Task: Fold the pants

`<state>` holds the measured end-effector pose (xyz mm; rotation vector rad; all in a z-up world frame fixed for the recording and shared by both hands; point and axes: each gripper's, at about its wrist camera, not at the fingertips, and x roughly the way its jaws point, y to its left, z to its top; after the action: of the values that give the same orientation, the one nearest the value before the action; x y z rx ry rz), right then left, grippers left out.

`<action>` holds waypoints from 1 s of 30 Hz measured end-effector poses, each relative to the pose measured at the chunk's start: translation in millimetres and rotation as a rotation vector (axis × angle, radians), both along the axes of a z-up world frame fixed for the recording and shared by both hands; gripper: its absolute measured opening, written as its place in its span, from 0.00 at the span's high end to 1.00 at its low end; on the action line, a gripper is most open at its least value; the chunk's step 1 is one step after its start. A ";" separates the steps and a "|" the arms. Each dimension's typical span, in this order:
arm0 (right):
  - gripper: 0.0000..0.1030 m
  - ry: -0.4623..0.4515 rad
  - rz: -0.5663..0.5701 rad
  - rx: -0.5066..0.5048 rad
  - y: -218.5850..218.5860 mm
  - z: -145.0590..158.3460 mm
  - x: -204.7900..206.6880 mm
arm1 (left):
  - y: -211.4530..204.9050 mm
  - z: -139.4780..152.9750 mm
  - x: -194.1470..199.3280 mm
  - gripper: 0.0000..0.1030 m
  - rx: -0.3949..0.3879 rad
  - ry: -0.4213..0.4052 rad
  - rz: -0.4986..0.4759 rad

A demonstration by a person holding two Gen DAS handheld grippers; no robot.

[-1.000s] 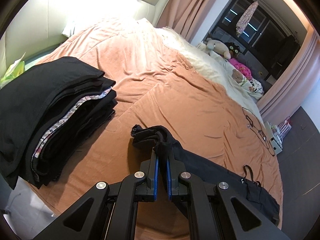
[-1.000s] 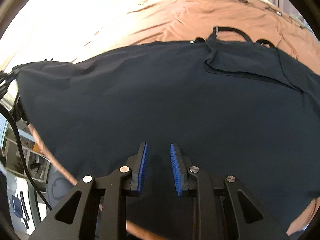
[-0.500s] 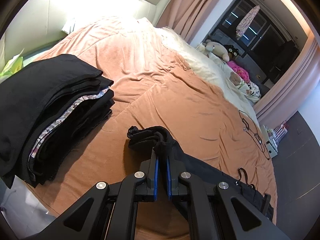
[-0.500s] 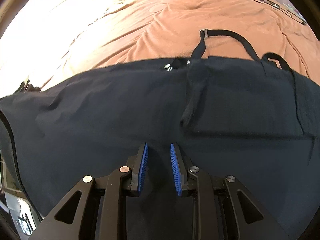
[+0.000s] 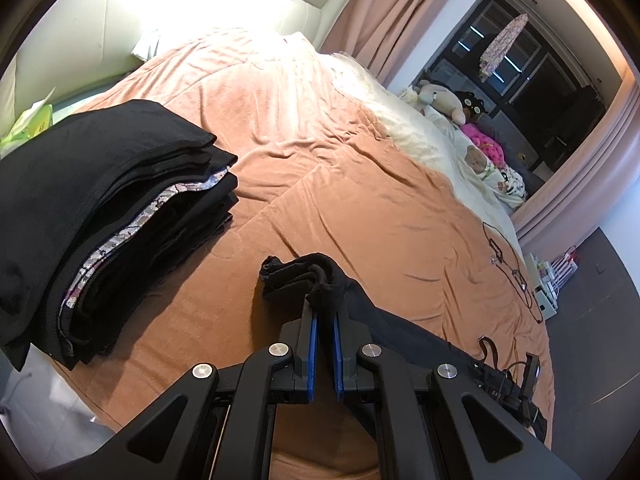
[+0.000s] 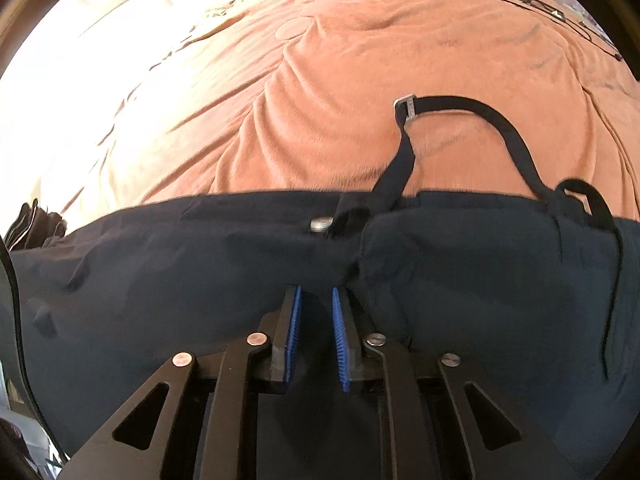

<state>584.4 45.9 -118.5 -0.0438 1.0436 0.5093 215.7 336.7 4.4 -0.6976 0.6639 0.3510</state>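
Left gripper point(image 5: 323, 312): blue pads nearly together, pinching a bunched hem end of the pants point(image 5: 400, 332), which wads up just past the fingertips and trails back to the right under the gripper body. Right gripper point(image 6: 316, 304): jaws a narrow gap apart, tips buried in a ridge of the dark navy cloth near the waistband; fabric seems to sit between the tips, but whether it is truly clamped cannot be told from this view. Pants lie stretched along the near edge of the bed point(image 6: 360, 80), waist end under the right gripper, leg end at the left one. A metal button point(image 6: 321, 224) shows at the waistband, and a black belt point(image 6: 480, 112) with buckle loops off it onto the orange blanket. Beside the left gripper, well apart from the pants, stands a stack point(image 5: 100, 208) of already folded dark garments. Farther off: plush toys point(image 5: 452, 100) by the curtain and a cable point(image 5: 512, 264) on the blanket. Judgement: step in hand is laying out and tensioning the pants lengthwise, ahead of the first fold. Next move likely calls for carrying the hem end across toward the waist while the right side anchors; the loose belt needs tucking in, or it could snag or hang out of the fold.
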 end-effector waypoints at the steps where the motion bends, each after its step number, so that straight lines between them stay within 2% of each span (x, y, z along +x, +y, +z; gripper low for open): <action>1: 0.93 0.000 -0.002 -0.001 1.5 -0.7 3.1 | 0.4 0.1 -0.2 0.93 -0.003 -0.002 0.000; 8: 0.93 -0.024 0.004 -0.030 13.6 5.8 14.2 | -1.2 7.1 0.7 0.93 -0.010 -0.025 -0.001; 10: 0.90 -0.032 0.023 -0.008 10.8 11.0 4.9 | -4.7 12.7 2.1 0.93 -0.006 -0.039 -0.011; 18: 0.89 -0.042 0.057 0.091 -39.4 32.6 -50.8 | -34.7 49.2 22.2 0.93 0.041 -0.080 -0.094; 20: 0.84 -0.045 0.064 0.118 -54.4 36.8 -62.6 | -45.0 60.5 29.2 0.93 0.061 -0.089 -0.120; 23: 0.58 -0.082 0.064 0.153 -82.4 47.0 -85.5 | -63.9 76.0 39.6 0.93 0.084 -0.104 -0.158; 24: 0.46 -0.096 0.058 0.164 -91.7 50.9 -92.2 | -72.0 82.4 43.5 0.93 0.094 -0.109 -0.173; 25: 0.41 -0.117 0.047 0.177 -102.8 55.1 -99.0 | -78.7 87.7 47.0 0.93 0.101 -0.113 -0.186; 27: 0.39 -0.140 0.041 0.202 -124.4 61.3 -111.5 | -90.5 96.3 52.8 0.93 0.114 -0.117 -0.208; 30: 0.29 -0.165 0.037 0.221 -153.2 68.1 -131.9 | -111.8 111.2 63.4 0.93 0.136 -0.129 -0.244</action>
<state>452.5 -107.3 -50.4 0.0894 0.8217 0.6410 279.1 224.9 115.6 -0.4981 0.5883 0.1234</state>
